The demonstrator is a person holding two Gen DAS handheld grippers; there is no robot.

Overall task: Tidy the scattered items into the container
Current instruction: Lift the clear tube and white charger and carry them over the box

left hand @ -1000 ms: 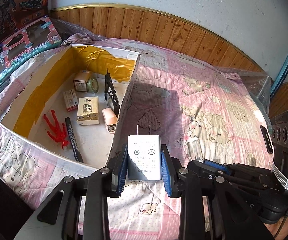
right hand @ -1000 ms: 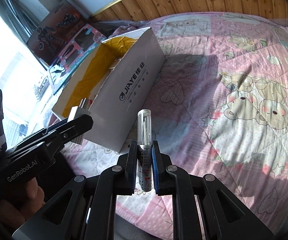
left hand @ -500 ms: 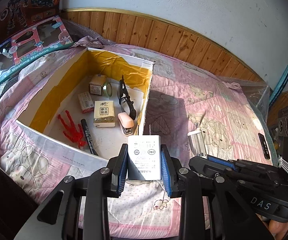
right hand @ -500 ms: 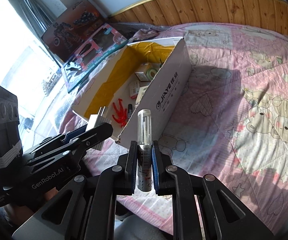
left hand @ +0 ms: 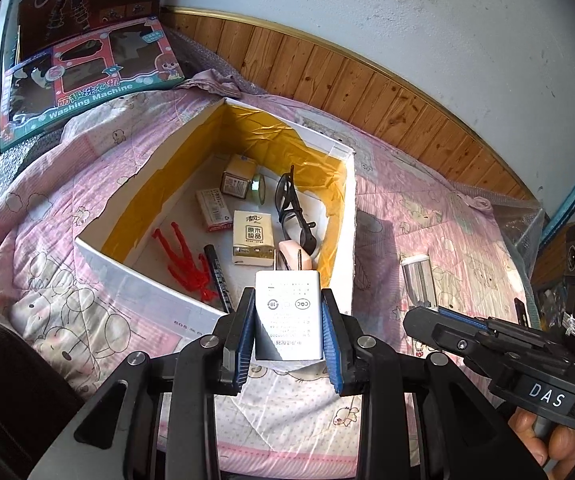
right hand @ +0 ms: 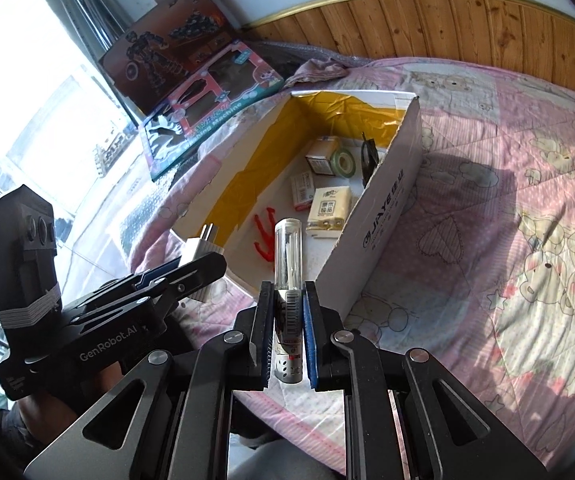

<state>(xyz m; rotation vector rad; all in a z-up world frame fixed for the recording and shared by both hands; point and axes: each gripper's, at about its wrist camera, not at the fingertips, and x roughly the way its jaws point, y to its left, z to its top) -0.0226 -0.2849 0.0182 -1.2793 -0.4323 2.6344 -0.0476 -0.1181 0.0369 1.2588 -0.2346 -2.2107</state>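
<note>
Box [right hand: 387, 216] nearer now; side reads "JiAYE", left hand-held gripper [right hand: 191, 276] "GenRobot.AI".

1. White charger plug [left hand: 288, 314], prongs pointing forward, clamped between the left tongs [left hand: 288, 334] above the near corner of the box
2. Clear-capped tube [right hand: 287, 280] with a barcode label, upright, clamped in the right tongs [right hand: 287, 344]
3. Open white cardboard box [left hand: 349, 240], yellow-lined, on the pink bed quilt, holding a tissue pack [left hand: 252, 238], black glasses [left hand: 291, 210], a red figure [left hand: 181, 258] and a black marker [left hand: 218, 276]
</note>
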